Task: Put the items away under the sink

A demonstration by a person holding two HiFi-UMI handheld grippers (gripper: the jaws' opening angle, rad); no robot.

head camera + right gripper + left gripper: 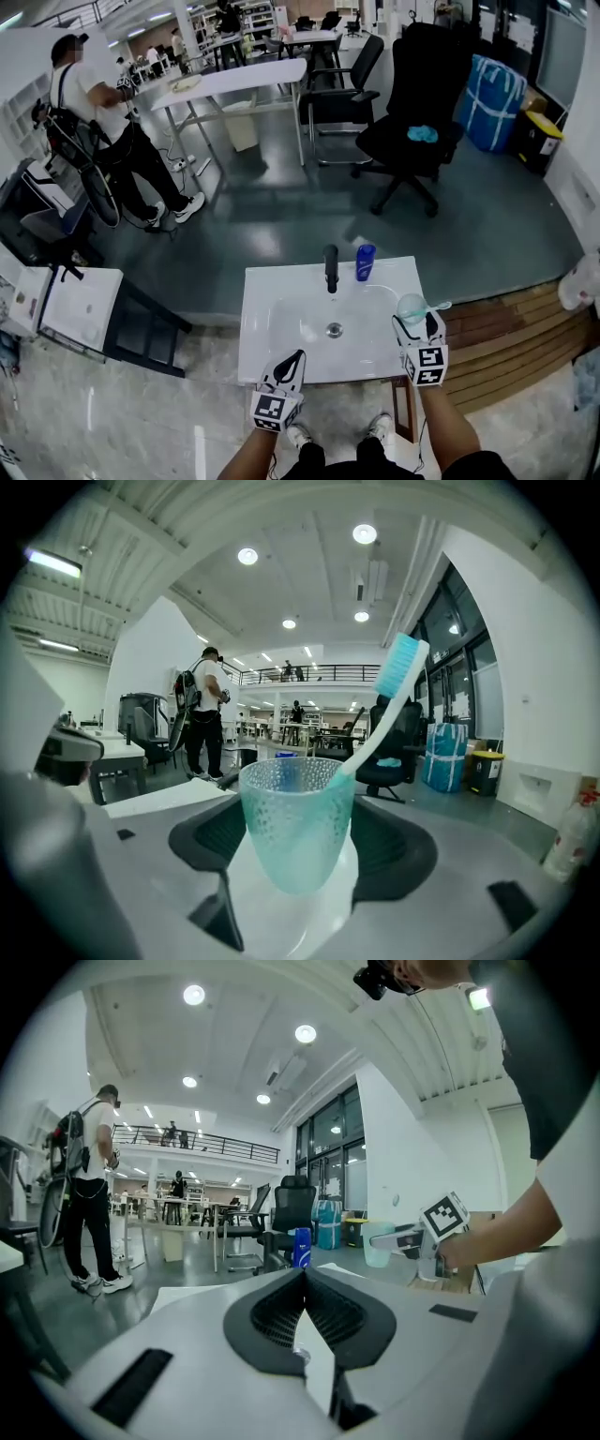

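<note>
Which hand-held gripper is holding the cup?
The right hand-held gripper: its jaws clamp a see-through green cup with a toothbrush standing in it. The left hand-held gripper is closed with nothing in it.

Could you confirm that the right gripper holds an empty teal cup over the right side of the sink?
Not quite: the teal cup is not empty; a toothbrush stands in it, as the right gripper view shows. The right gripper does hold it over the right side of the sink.
</note>
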